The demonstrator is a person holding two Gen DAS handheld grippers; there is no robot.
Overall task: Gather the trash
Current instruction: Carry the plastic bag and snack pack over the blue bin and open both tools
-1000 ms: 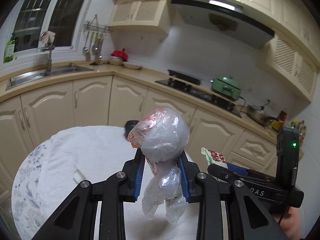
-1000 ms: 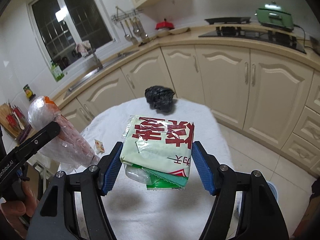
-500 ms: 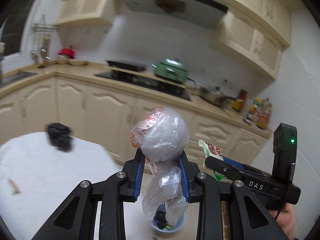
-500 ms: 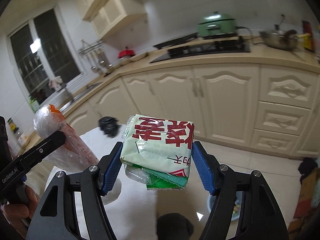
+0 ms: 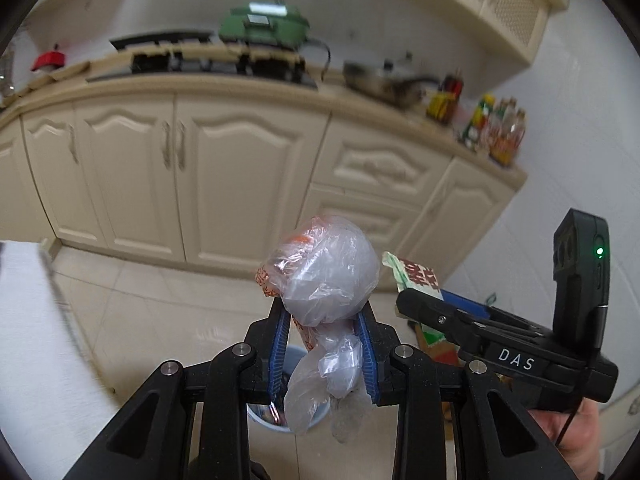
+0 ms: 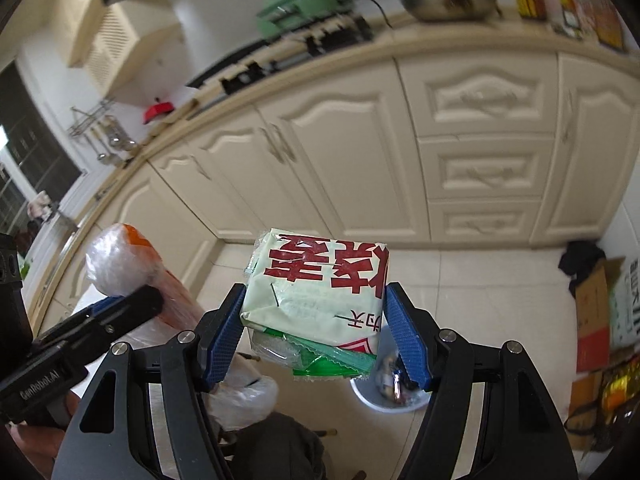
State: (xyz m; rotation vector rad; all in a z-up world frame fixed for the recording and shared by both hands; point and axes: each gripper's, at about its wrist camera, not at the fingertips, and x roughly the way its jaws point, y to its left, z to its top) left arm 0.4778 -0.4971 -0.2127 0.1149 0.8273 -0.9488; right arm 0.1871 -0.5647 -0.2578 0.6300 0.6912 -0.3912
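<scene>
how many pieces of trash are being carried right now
2: a crumpled clear plastic bag in the left hand-held gripper, and a pale green packet with red characters in the right hand-held gripper.

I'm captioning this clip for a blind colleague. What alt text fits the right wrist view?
The right gripper clamps a pale green packet with red characters above a tiled kitchen floor, with a small bin holding trash below. At left, the left gripper holds a crumpled clear plastic bag; cream cabinets behind.
</scene>
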